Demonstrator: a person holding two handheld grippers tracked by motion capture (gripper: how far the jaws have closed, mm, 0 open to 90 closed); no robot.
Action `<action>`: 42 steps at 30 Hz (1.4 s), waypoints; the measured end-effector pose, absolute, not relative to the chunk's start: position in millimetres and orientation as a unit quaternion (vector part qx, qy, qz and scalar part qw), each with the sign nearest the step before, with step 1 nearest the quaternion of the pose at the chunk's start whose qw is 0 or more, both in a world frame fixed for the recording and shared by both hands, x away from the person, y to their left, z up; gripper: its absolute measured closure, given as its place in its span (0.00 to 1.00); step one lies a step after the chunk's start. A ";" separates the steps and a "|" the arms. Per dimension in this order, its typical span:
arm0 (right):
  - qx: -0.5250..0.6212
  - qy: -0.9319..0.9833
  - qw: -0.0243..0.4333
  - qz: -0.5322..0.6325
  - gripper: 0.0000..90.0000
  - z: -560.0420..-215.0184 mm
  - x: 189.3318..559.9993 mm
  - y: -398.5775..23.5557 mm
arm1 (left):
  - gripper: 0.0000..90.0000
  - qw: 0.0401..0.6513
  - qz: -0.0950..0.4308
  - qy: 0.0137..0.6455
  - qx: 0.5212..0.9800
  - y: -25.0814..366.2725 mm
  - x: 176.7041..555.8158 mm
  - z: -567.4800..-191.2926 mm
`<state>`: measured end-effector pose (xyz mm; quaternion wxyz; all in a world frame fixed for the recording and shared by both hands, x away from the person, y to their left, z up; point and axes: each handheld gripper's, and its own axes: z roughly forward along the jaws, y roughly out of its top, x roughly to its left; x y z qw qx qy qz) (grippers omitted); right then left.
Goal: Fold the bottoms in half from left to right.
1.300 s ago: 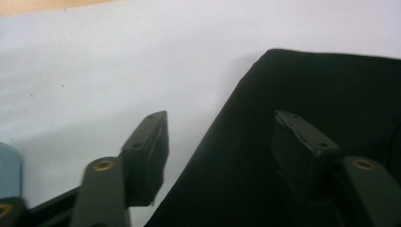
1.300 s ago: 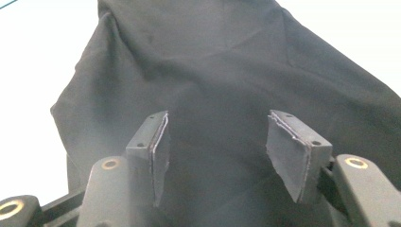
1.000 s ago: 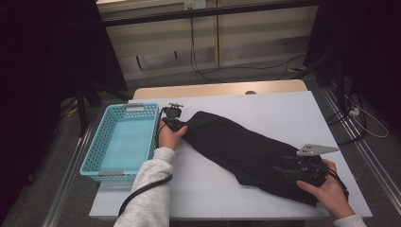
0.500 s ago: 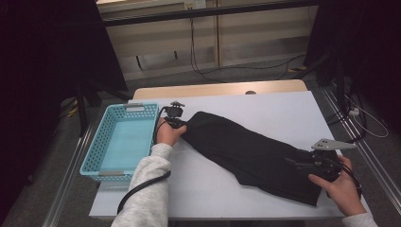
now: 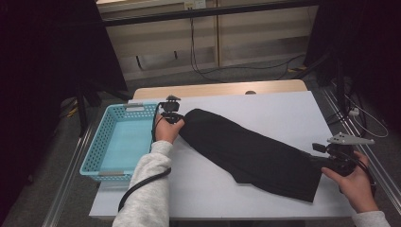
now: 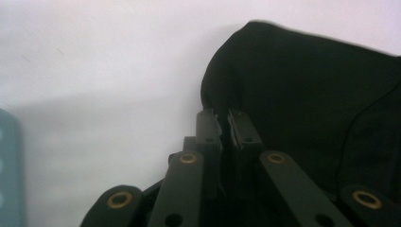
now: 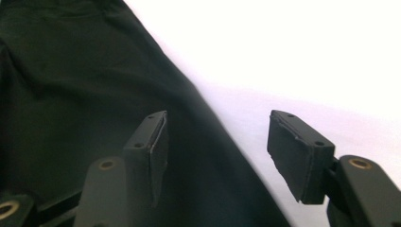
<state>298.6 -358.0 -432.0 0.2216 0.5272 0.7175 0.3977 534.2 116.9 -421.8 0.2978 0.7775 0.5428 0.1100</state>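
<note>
This looked like a lab or recording bay. A white rectangular bench [image 5: 265,109] stood on a grey floor, with black curtains [image 5: 52,56] hung on the left and right, black cables [image 5: 203,71] trailing along the pale far wall, and metal floor rails [image 5: 71,165] running beside the bench.

Room: white table [image 5: 265,109] on grey floor [image 5: 56,179]; pale panelled wall [image 5: 227,38] behind; cables [image 5: 246,71] trailing across floor; dim surroundings, dark stands possibly either side.
</note>
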 end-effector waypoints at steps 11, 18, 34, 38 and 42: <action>0.539 0.713 0.218 0.392 0.44 -436.3 300.8 -363.8 | 0.64 0.316 0.116 0.549 0.765 125.0 535.7 -424.9; 0.525 0.728 0.205 0.391 0.44 -440.0 302.6 -350.8 | 0.24 0.299 0.151 0.531 0.778 126.4 535.0 -425.1; 0.491 0.751 0.188 0.399 0.43 -439.5 302.8 -331.5 | 0.16 0.281 0.157 0.524 0.789 125.5 537.3 -452.7; 0.491 0.751 0.188 0.400 0.43 -439.5 303.0 -331.7 | 0.22 0.280 0.155 0.527 0.787 125.9 536.7 -451.8; 0.491 0.751 0.186 0.402 0.43 -439.6 303.3 -330.5 | 0.42 0.284 0.148 0.528 0.786 129.9 534.9 -448.7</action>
